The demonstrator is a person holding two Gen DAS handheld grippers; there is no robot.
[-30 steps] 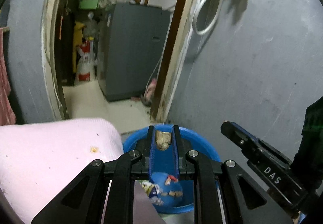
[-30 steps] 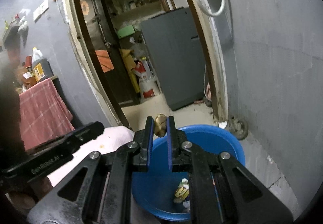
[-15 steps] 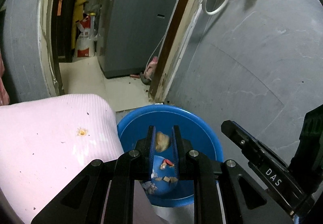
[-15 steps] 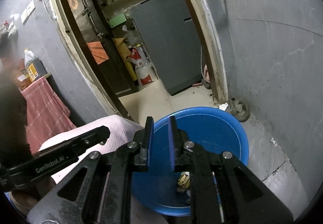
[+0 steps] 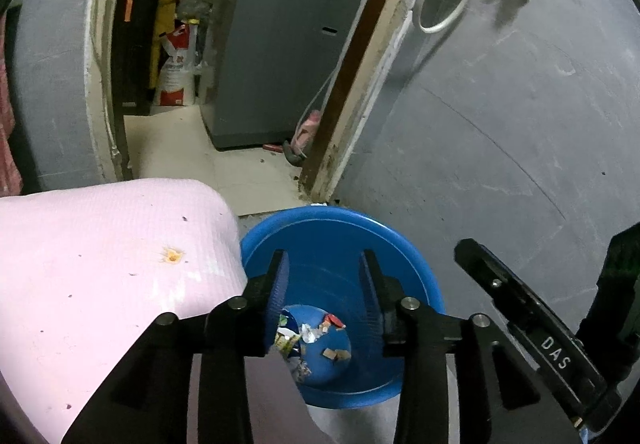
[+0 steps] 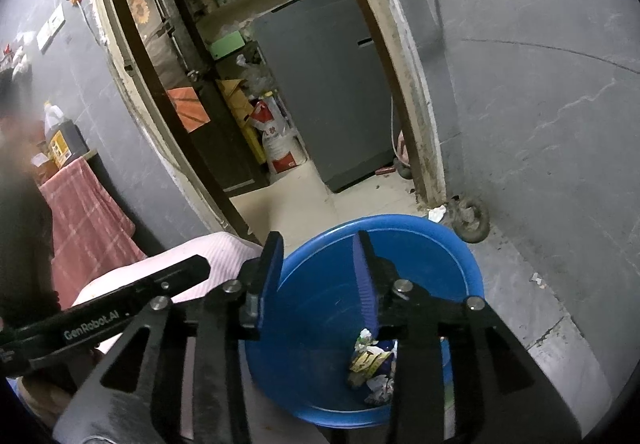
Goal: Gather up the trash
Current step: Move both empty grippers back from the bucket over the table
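Note:
A blue plastic bucket [image 5: 400, 244] stands on the floor beside the pink table; it also shows in the right wrist view [image 6: 420, 244]. Scraps of trash [image 5: 316, 340] lie at its bottom, also seen in the right wrist view [image 6: 370, 364]. My left gripper [image 5: 324, 264] is open and empty above the bucket. My right gripper [image 6: 318, 248] is open and empty above the bucket too. Each gripper shows at the edge of the other's view.
A pink table top [image 5: 100, 252] lies to the left with a small orange crumb [image 5: 173, 255]. A grey wall [image 5: 500, 144] stands right of the bucket. A doorway [image 6: 280, 104] behind leads to a grey appliance [image 5: 280, 64].
Both grippers have opened and dropped their small brown scraps into the bucket: the right one first, the left one in the last half second. Both views have tipped down toward the bucket.

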